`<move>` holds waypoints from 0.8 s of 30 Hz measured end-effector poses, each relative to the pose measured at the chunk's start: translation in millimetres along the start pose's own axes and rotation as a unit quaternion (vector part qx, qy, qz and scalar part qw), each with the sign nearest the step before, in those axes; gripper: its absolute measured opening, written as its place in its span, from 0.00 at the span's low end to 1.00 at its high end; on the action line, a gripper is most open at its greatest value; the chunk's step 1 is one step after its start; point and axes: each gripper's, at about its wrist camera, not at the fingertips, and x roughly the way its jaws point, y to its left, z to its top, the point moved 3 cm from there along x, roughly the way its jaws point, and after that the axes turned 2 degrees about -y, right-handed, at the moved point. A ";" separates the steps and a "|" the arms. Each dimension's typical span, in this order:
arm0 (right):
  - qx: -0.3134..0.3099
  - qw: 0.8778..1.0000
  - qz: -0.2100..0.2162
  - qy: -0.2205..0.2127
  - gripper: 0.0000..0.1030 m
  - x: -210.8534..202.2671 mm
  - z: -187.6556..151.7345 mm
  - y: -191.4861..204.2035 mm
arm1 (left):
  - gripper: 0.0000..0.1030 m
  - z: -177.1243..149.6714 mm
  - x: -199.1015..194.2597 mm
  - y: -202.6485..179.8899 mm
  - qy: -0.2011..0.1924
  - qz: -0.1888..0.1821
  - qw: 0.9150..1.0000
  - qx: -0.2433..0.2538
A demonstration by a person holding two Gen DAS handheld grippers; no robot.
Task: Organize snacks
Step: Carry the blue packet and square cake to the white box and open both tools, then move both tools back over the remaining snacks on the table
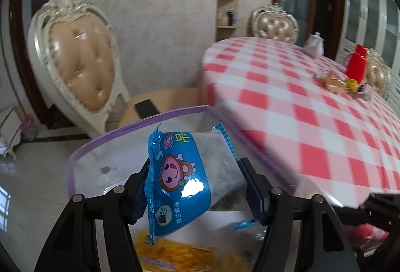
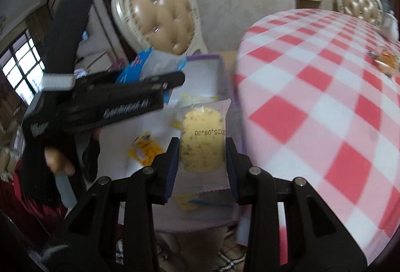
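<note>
Right gripper (image 2: 202, 167) clamps cake packet (image 2: 203, 139), unseen from left.

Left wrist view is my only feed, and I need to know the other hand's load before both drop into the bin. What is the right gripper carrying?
Observer: The right gripper is shut on a clear-wrapped yellow cake.
Operator: Any marking on it?
Observer: A printed date runs across the wrapper.
Operator: What is under it?
Observer: The purple-rimmed bin, with yellow packets already lying inside, beside the checked table.
</note>
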 end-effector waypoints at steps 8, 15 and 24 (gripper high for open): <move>-0.013 0.998 0.053 0.024 0.41 16.1 -6.3 20.6 | 0.71 0.5 2.9 26.2 0.001 0.057 0.998 -0.021; 0.046 0.999 0.026 -0.008 0.52 -6.0 -1.3 -19.5 | 0.82 10.0 3.0 3.9 -0.005 0.066 0.998 0.006; 0.132 0.985 -0.083 -0.068 0.72 -73.4 -6.9 -117.5 | 0.82 48.6 28.0 -115.4 0.034 -0.075 0.996 0.046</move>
